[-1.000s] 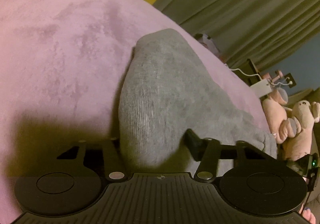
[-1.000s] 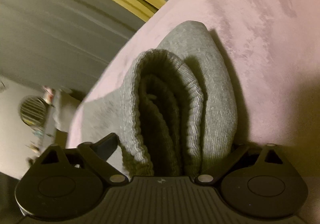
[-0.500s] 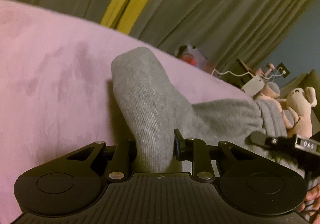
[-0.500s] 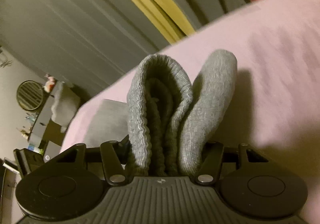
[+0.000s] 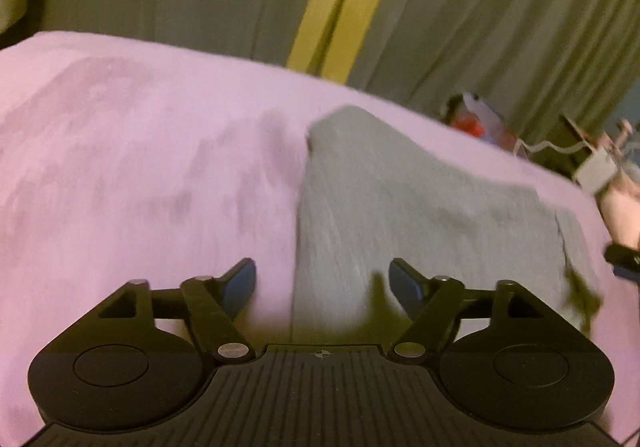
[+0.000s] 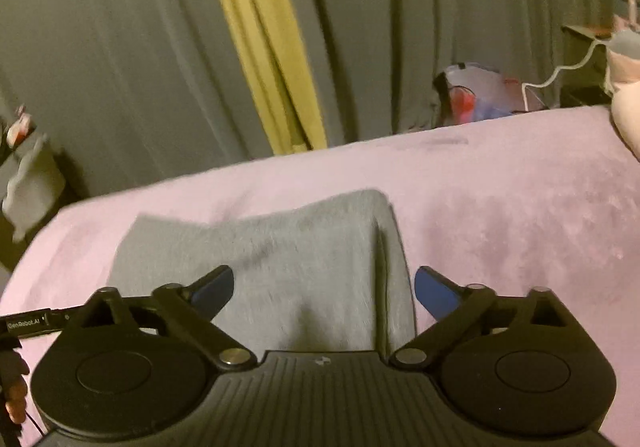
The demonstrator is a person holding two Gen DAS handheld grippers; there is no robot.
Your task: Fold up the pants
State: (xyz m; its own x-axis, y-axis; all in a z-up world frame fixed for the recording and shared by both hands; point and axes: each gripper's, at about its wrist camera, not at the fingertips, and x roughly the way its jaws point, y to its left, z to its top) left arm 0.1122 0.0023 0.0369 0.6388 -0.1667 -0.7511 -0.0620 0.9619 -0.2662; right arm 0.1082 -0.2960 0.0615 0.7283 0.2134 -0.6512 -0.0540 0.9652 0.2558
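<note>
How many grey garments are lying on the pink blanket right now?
1: the grey pants, folded, on the pink blanket, ahead of both opening grippers, left gripper and right gripper. Neither grips them.

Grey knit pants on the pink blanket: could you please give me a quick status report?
Left gripper, right gripper opening, empty. Grey knit pants folded on pink plush blanket. Nothing obstructing.
</note>
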